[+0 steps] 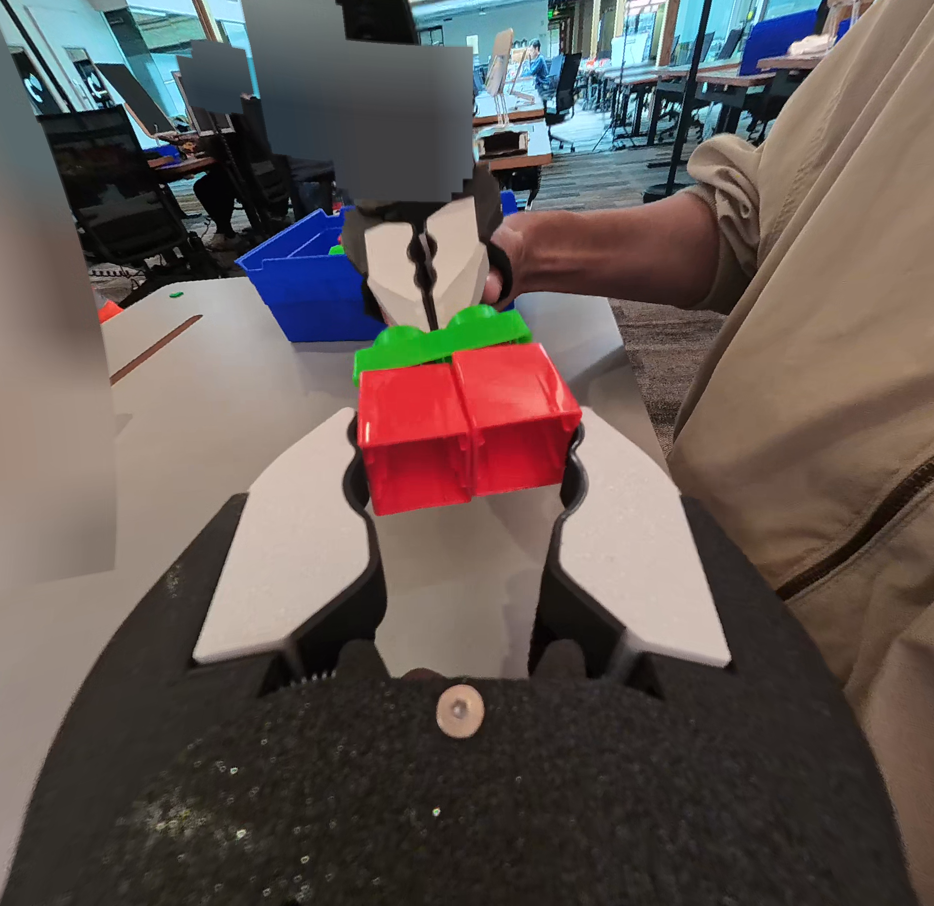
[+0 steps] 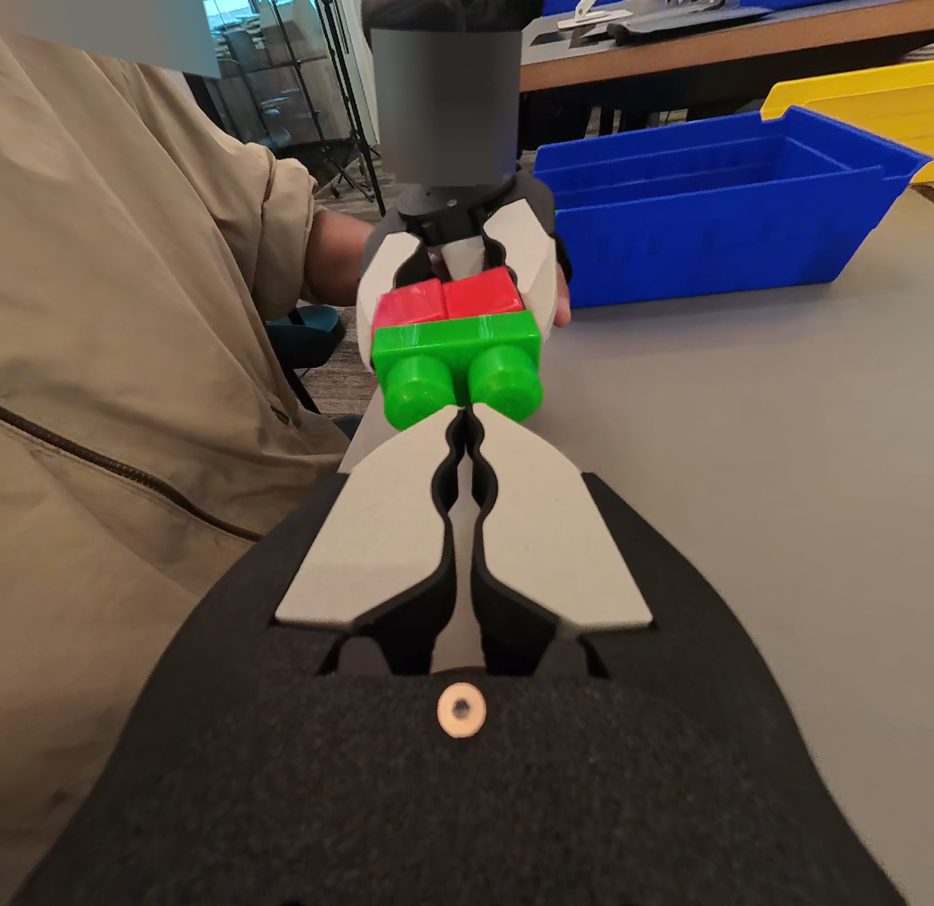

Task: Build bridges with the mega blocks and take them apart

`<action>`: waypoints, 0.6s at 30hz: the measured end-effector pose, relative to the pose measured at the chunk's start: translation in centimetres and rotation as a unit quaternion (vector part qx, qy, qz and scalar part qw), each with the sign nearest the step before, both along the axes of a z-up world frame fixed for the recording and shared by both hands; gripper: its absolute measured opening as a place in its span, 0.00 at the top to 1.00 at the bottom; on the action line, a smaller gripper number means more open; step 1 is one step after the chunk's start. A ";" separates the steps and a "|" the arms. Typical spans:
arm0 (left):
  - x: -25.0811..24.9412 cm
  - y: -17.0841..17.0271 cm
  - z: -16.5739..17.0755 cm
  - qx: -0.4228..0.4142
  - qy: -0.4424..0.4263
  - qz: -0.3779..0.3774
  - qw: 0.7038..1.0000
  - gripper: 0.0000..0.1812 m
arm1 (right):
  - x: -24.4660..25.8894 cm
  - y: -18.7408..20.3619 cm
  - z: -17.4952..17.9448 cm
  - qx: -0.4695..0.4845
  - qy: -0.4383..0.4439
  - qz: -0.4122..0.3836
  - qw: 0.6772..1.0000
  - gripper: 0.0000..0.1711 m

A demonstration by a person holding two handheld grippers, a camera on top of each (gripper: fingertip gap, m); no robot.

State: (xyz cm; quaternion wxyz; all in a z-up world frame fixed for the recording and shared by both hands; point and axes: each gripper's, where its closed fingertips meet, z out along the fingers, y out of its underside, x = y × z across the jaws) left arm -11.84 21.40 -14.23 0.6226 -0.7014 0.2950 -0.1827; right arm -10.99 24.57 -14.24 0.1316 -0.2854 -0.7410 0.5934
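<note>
So the block stack is up in the air over the near edge of the grey desk (image 2: 733, 477), held between the two grippers and tipped on its side, not sitting on anything.

Starting on the left: the left gripper (image 1: 467, 457) has its fingers spread wide and clamped on the two red blocks (image 1: 467, 427), one finger on each outer side. The red pair sits side by side, touching, open bottoms facing back toward that gripper.

Next along is the green block (image 2: 457, 363), a two-stud piece stuck onto the red ones and spanning both. Its two studs point away from the left gripper, straight at the other one.

Then the right gripper (image 2: 465, 416): fingers pressed together, just a wavy slit between them, tips right up in the gap between the two green studs. I honestly can't tell if it's pinching anything there or just touching, the studs hide the very tips.

A person in a tan jacket (image 2: 101, 325) is holding both, bare forearms out of the sleeves.

Further right, at the far edge of the desk, there's a blue bin (image 2: 707, 234), well apart from the blocks, with a yellow bin (image 2: 859, 98) just behind it. From the left side a bit of green and red shows inside the blue one, too small to make out.
</note>
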 end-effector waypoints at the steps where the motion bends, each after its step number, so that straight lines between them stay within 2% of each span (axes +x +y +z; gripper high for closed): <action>1: 0.2 0.0 0.5 0.005 -0.011 -0.004 1.000 0.59 | -0.1 -0.3 -1.2 0.023 -0.016 0.003 1.000 1.00; 3: 1.7 0.1 1.7 0.015 0.004 -0.021 1.000 0.59 | -0.4 -2.1 -4.2 0.091 -0.034 0.018 0.995 1.00; 4: 2.5 0.4 1.6 0.015 0.045 -0.013 0.999 0.59 | -0.6 -2.8 -3.8 0.074 -0.024 0.022 0.997 1.00; 6: 1.9 1.5 0.7 0.021 0.090 0.019 0.996 0.60 | -1.8 -1.6 -2.7 0.026 -0.014 -0.010 1.000 1.00; 8: -0.1 2.8 -0.6 0.005 0.077 0.044 0.996 0.60 | -2.5 -0.9 -3.4 -0.003 -0.028 -0.020 0.999 1.00; 9: -0.2 3.3 -0.8 0.003 0.053 0.040 0.998 0.60 | -3.0 -0.6 -4.4 0.010 -0.039 -0.030 0.999 1.00; 10: -0.6 3.8 -1.3 0.002 0.066 0.048 0.997 0.60 | -3.4 -0.2 -5.3 0.021 -0.044 -0.042 0.998 1.00; 11: -0.8 4.0 -1.8 0.004 0.088 0.055 0.995 0.60 | -3.7 0.3 -5.3 0.010 -0.042 -0.053 0.998 1.00; 14: -0.9 3.6 -0.8 0.014 0.083 0.047 0.995 0.60 | -3.8 2.8 -3.9 -0.013 -0.045 -0.111 0.993 1.00; 15: -1.2 3.6 -0.5 0.020 0.091 0.050 0.994 0.60 | -3.8 3.4 -3.0 -0.037 -0.051 -0.130 0.990 1.00; 18: -0.8 2.7 1.2 0.044 0.077 0.032 0.996 0.60 | -3.2 2.6 -1.1 -0.147 -0.105 -0.119 0.976 1.00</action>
